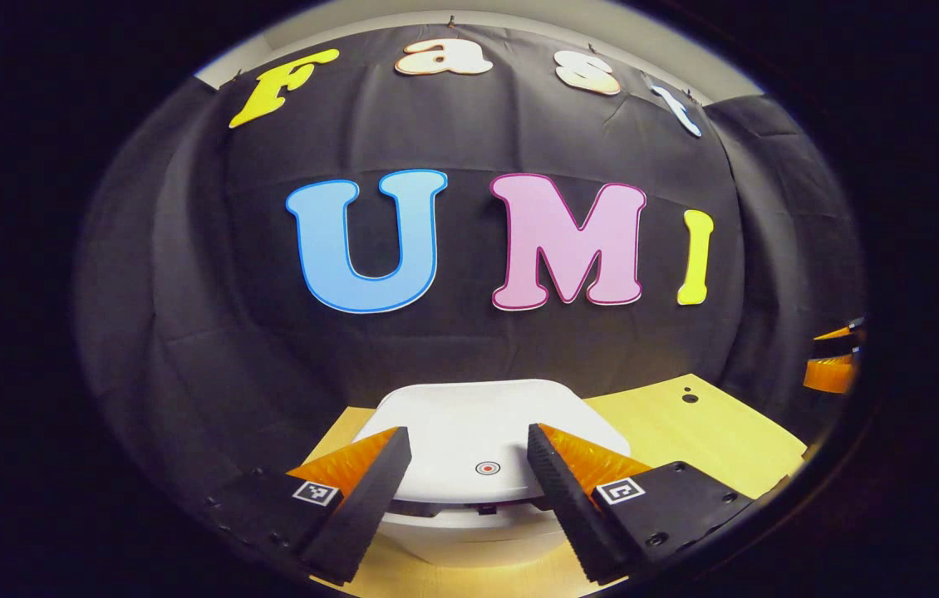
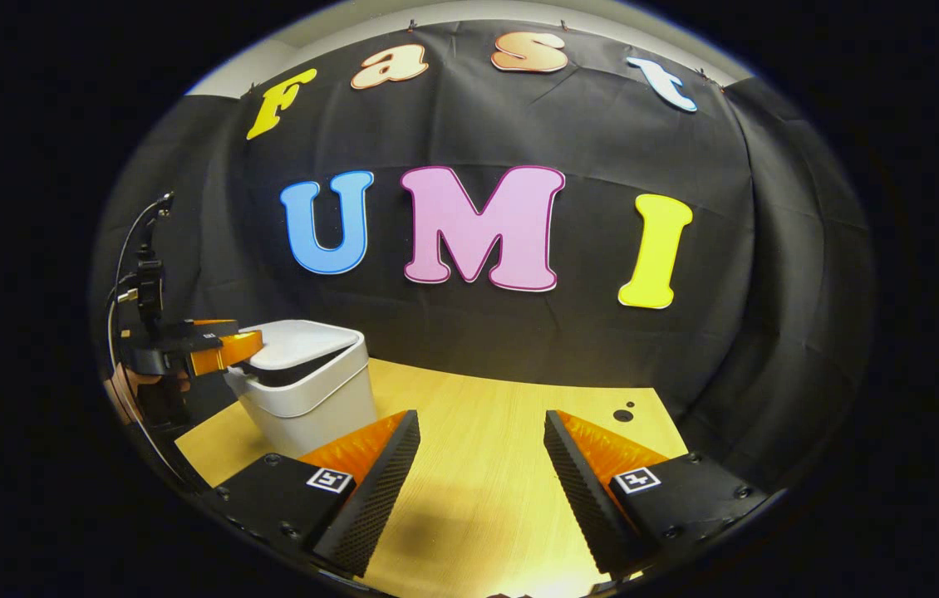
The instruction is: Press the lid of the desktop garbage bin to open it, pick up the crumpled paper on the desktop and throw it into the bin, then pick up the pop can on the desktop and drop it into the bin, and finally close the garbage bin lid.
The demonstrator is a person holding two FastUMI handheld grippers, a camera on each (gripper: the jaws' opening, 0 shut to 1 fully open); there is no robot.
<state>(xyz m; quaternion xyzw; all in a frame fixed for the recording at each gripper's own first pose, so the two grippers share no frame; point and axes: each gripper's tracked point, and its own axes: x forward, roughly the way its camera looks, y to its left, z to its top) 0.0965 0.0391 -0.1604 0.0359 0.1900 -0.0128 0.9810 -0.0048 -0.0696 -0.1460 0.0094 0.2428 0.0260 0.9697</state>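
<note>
In the left gripper view, the left gripper (image 1: 469, 477) is seen at 6 o'clock with its two fingers spread wide and nothing clamped between them. The white garbage bin (image 1: 482, 540) sits directly ahead, its lid (image 1: 486, 428) lying in the gap between the fingers and just beyond them. A small round red-ringed mark (image 1: 488, 468) is seen on the lid's near edge, centred between the fingers. The lid is raised slightly at that near edge, a dark slit being visible under it. Contact between fingers and bin cannot be judged. The wooden table (image 1: 685, 432) extends toward 3 o'clock, where part of the right gripper (image 1: 833, 359) is seen at the rim; its state cannot be told there.

In the right gripper view, the right gripper (image 2: 482, 473) is held at 6 o'clock, fingers parted and empty, above bare table. The bin is seen at 9 o'clock, standing upright on the table, its lid tilted with the open gap facing 9 o'clock. The left gripper is positioned at that side, over the lid's raised edge, held by a hand (image 2: 133, 390).
</note>
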